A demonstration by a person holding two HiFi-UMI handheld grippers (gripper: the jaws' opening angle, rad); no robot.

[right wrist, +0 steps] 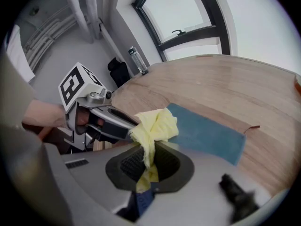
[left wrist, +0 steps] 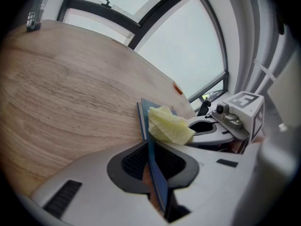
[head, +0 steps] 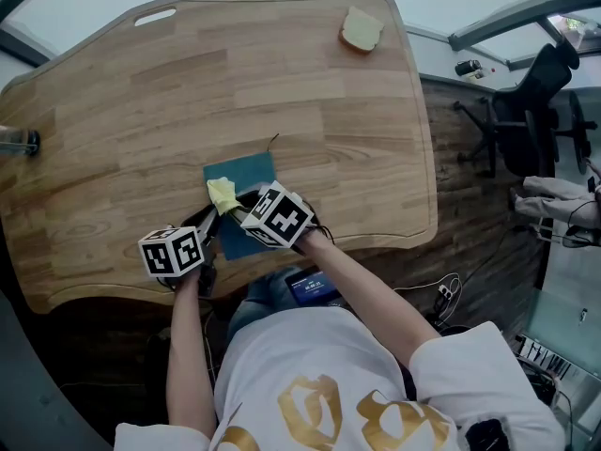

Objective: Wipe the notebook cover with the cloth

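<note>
A teal notebook (head: 242, 183) lies on the wooden table (head: 188, 92) near its front edge. My left gripper (left wrist: 151, 163) is shut on the notebook's (left wrist: 155, 168) near edge, which stands thin between its jaws. My right gripper (right wrist: 148, 166) is shut on a pale yellow cloth (right wrist: 153, 128), bunched on the notebook's (right wrist: 207, 133) cover at its left end. In the head view the cloth (head: 223, 195) rests on the cover between the left gripper (head: 212, 222) and the right gripper (head: 237, 209).
A small sponge-like piece (head: 361, 29) lies at the table's far right. A bottle (head: 17, 141) stands at the left edge. An office chair (head: 531, 101) and cables are on the floor to the right. A thin ribbon (right wrist: 254, 127) sticks out of the notebook.
</note>
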